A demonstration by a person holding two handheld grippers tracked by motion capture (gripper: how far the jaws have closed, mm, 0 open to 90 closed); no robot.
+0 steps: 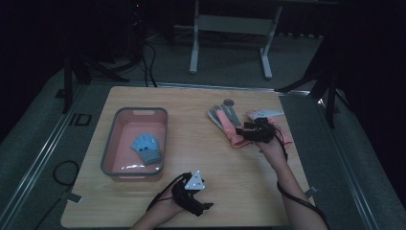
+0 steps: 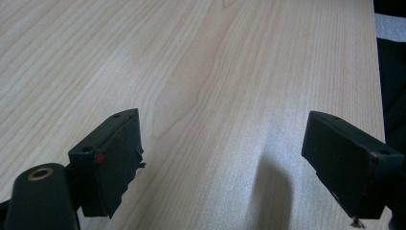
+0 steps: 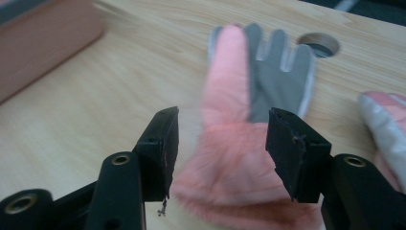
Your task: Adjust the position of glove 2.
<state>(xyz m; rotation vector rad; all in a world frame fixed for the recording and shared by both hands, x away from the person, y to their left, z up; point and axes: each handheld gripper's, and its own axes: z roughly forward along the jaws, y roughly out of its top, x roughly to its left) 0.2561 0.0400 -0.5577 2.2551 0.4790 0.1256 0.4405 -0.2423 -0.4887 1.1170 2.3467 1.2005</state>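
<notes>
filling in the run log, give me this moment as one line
right gripper: fingers astride pink glove cuff, grip unclear | left gripper: open, over bare table | blue glove: in pink bin

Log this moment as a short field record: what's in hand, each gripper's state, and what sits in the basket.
work in hand: right gripper at the cuff of a pink and grey glove lying on the wooden table
right gripper state: jaws either side of the cuff, pads not visibly pressing
left gripper state: open, nothing between the jaws, over bare table
pink basket: holds one blue glove
other item: a second pink and white glove beside the first
</notes>
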